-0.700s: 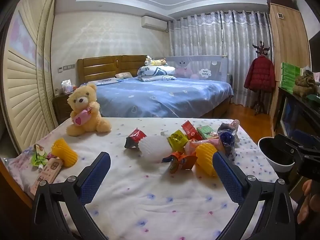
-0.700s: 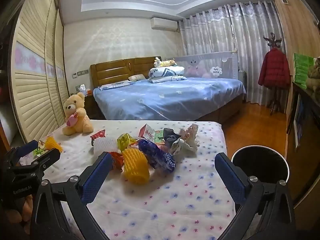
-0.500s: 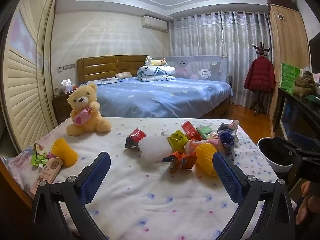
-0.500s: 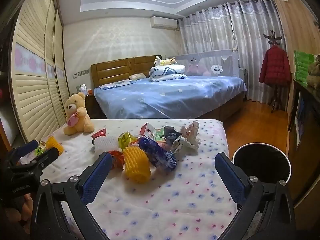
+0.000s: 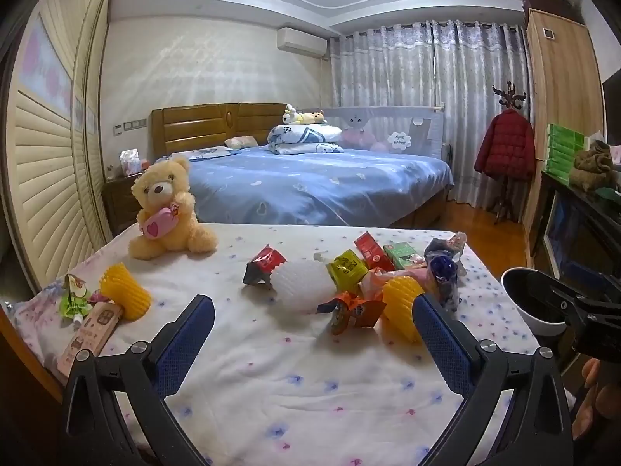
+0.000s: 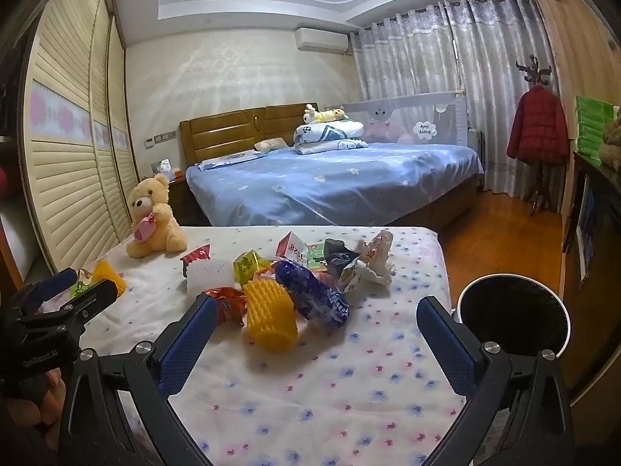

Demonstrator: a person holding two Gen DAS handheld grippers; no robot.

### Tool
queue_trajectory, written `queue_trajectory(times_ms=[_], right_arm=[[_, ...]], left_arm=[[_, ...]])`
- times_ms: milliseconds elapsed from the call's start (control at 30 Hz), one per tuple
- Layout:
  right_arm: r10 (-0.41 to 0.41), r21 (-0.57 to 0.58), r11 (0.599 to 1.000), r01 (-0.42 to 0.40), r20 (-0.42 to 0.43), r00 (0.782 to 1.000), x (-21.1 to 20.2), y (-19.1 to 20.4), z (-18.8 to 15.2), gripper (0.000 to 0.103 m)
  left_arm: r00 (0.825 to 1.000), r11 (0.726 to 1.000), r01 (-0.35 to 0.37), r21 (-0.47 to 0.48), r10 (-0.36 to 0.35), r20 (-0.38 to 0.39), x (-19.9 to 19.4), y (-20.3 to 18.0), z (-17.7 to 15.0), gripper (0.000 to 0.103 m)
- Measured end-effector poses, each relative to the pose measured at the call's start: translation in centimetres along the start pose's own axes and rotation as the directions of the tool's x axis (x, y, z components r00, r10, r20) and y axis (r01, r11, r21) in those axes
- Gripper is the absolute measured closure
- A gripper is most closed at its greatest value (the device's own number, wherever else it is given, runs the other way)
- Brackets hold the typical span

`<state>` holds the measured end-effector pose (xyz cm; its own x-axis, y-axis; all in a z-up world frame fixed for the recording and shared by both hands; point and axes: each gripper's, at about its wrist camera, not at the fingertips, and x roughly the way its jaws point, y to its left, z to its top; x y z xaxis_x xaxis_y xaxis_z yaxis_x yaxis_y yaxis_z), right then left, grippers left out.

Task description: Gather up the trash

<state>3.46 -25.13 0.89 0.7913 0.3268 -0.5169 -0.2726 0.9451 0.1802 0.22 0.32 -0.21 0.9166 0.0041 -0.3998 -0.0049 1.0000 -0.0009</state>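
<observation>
1. Two views are given; in the left wrist view the left gripper [image 5: 312, 324] is held wide open above the flowered tablecloth [image 5: 295, 384], with nothing between its blue fingers [image 5: 186, 339]. A heap of trash is seen ahead on the cloth: a white foam net [image 5: 300, 285], a red wrapper [image 5: 266, 266], an orange wrapper [image 5: 351, 310] and a yellow foam net [image 5: 399, 306]. A second yellow net [image 5: 124, 297] is seen apart at the left, near a teddy bear [image 5: 167, 209]. The bin [image 5: 520, 299] is seen off the table's right edge

2. In the right wrist view the right gripper [image 6: 316, 330] is likewise spread wide and empty. The yellow foam net [image 6: 269, 318] and a blue wrapper [image 6: 310, 299] are seen lying just ahead of it, touching. The black bin [image 6: 512, 314] is seen beside the table at the right
</observation>
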Motion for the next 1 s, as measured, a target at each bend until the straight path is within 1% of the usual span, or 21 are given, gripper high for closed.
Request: queue_trajectory(times_ms=[1000], right_arm=[[0.015,0.001,1.000,-0.015,-0.005,1.000,0.19,0.44,0.21,0.000]], left_arm=[[1.000,1.000,0.007,-0.001,-0.007,-0.001,0.11,0.02,0.01,0.001]])
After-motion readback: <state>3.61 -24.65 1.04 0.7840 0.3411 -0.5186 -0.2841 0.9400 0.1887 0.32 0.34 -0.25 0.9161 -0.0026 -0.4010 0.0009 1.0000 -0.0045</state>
